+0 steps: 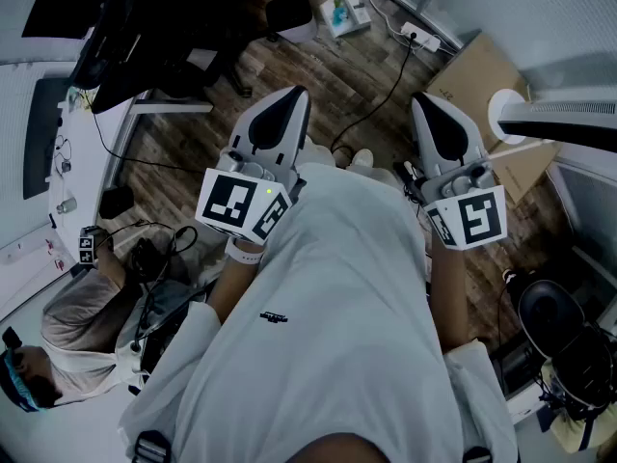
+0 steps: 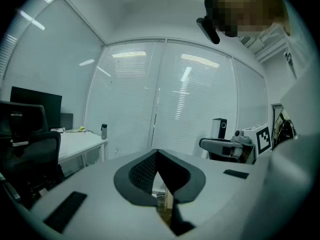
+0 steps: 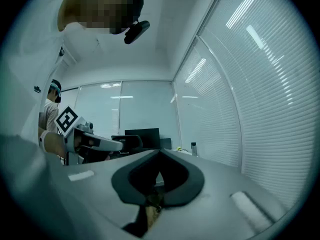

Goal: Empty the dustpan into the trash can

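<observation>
The white left gripper (image 1: 292, 99) and white right gripper (image 1: 430, 104) are held out over the brown wood-plank floor (image 1: 323, 70). Both pairs of jaws are closed with nothing between them. I cannot make out the dustpan. A black round container (image 1: 549, 318) stands near right.

A long white desk (image 1: 19, 210) carries a flat black monitor (image 1: 43, 128) and a small dark bottle (image 2: 103, 131). A black office chair (image 1: 145, 37) stands just beside the desk on the dark wood-plank floor (image 1: 289, 66). A seated person (image 1: 77, 326) in a pale top is near the desk. Well apart from the desk lie a flattened brown cardboard sheet (image 1: 477, 80) and a white power strip (image 1: 421, 38).
</observation>
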`<state>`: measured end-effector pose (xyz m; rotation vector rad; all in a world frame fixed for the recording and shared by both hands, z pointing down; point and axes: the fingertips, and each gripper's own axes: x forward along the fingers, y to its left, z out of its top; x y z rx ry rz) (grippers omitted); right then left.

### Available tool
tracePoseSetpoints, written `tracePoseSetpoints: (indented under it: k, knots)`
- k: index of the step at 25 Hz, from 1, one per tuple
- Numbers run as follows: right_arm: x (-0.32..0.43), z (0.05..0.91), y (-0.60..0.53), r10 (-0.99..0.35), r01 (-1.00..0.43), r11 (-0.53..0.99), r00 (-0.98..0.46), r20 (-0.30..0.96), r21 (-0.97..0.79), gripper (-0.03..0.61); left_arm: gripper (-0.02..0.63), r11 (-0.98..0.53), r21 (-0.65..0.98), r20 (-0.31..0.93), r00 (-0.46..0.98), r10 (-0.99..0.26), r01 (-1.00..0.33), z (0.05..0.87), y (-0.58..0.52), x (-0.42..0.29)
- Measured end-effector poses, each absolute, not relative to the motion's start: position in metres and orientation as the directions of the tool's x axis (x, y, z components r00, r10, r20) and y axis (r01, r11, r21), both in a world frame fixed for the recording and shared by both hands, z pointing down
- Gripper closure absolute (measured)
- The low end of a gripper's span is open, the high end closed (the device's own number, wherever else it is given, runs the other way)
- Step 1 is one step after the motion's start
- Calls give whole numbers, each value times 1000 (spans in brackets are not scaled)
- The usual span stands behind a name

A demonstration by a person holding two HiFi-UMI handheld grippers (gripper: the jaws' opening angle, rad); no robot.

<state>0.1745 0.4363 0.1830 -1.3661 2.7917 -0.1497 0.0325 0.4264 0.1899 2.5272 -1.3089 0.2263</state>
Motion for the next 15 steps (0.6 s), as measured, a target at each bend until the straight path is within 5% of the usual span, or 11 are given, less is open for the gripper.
tracePoseSetpoints:
  k: [15]
  knots:
    - [153,180,454,-747,-744,661,-665,13,-100,569,607,-545,192,246,578,-778,-816,190,446,34]
